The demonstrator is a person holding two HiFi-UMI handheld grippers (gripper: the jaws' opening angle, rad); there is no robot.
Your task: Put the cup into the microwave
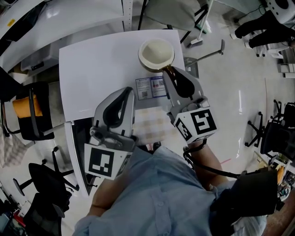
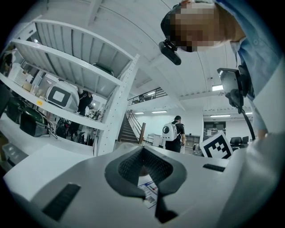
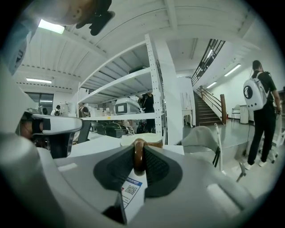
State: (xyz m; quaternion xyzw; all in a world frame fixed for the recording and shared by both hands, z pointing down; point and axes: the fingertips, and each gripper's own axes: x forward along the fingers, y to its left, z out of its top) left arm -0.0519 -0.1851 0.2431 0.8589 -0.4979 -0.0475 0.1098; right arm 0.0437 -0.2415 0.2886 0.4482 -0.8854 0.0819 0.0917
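Observation:
A cup (image 1: 156, 53) with a cream inside and a brown handle stands at the far edge of a white flat surface (image 1: 92, 69). My right gripper (image 1: 168, 72) is shut on the handle. In the right gripper view the brown handle (image 3: 139, 156) is pinched between the dark pads, and the cup's rim (image 3: 149, 140) shows just beyond them. My left gripper (image 1: 129, 91) hovers to the left over the near part of the surface. Its tips meet with nothing between them, as the left gripper (image 2: 142, 149) view also shows. I cannot pick out the microwave for certain.
A printed label (image 1: 151, 87) lies on the surface between the grippers. A dark panel (image 1: 77, 143) sits below the surface's near left edge. Black office chairs (image 1: 30, 113) stand to the left, a grey chair (image 1: 173, 13) beyond the cup. White shelving (image 3: 127, 95) and a person with a backpack (image 3: 260, 100) are far off.

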